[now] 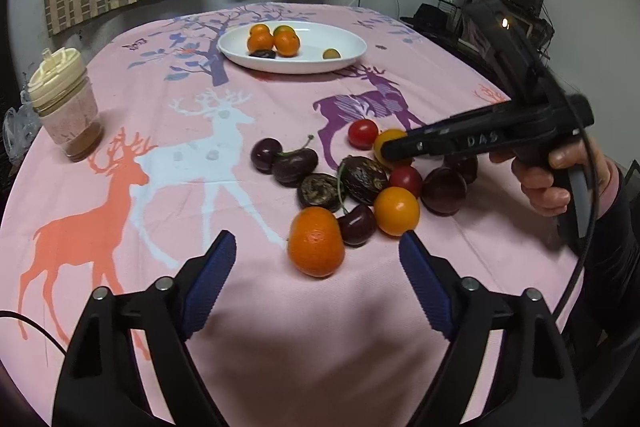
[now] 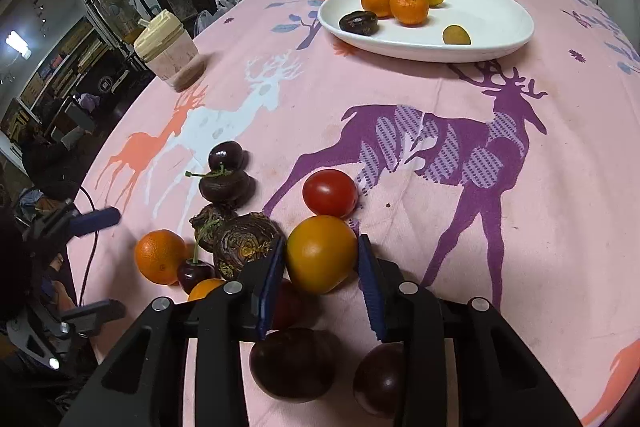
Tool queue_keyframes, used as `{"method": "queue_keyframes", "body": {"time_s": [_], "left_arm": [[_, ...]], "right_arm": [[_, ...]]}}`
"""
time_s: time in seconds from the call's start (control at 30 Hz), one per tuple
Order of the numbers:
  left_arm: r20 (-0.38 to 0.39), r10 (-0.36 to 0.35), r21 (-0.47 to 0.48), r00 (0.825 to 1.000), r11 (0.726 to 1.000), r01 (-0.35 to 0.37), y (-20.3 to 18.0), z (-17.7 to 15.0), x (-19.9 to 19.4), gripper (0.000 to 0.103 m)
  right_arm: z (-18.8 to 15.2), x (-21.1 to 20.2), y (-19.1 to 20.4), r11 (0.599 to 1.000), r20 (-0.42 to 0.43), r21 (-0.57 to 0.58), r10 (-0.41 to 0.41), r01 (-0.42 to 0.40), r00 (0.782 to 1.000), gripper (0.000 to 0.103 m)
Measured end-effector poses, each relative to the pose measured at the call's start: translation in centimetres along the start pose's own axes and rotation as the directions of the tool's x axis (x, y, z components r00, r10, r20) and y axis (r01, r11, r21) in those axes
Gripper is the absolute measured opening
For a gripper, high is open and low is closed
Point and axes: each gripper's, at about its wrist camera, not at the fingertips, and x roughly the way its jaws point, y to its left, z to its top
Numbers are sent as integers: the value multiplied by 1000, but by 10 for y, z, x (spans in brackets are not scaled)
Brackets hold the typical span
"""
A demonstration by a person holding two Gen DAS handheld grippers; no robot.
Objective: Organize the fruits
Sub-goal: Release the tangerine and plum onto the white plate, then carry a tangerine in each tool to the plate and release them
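looks like we're mid-pick: the right gripper (image 2: 322, 259) has its blue pads on either side of the yellow-orange tomato (image 2: 321, 253) at lower centre of the right wrist view, seemingly touching, but i can't tell if it's really clamped yet. next it needs a firm squeeze, a straight lift, then a carry to the white plate (image 2: 500, 39) at upper right. the red tomato (image 2: 329, 193) sits just above it and a wrinkly dark fruit (image 2: 244, 243) just left, so both could get nudged. left gripper (image 1: 316, 257) hangs wide open, holding nothing, near the mandarin (image 1: 316, 241).
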Motion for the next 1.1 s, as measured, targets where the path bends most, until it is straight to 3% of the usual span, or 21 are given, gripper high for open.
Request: {"method": "queue_keyframes", "body": {"time_s": [0.17, 0.4, 0.53, 0.8, 0.93, 1.1], "left_arm": [[-51, -11, -5, 999, 1000, 11, 0, -1, 18, 57], [-74, -44, -75, 996, 996, 38, 16, -2, 28, 51], [-76, -61, -63, 995, 996, 56, 14, -4, 30, 37], [-42, -74, -70, 996, 995, 71, 19, 0, 18, 35], [26, -110, -35, 994, 993, 111, 26, 28, 4, 35], [101, -147, 4, 984, 989, 147, 29, 100, 14, 36]], "right_arm": [[0, -18, -5, 1000, 54, 15, 25, -26, 998, 37], [2, -19, -7, 1000, 58, 16, 16, -17, 998, 37], [2, -19, -7, 1000, 59, 17, 12, -13, 998, 37], [4, -20, -9, 1000, 62, 16, 24, -25, 998, 37], [5, -25, -8, 999, 92, -3, 41, -41, 995, 37], [24, -46, -18, 997, 216, 28, 61, -68, 974, 37]]}}
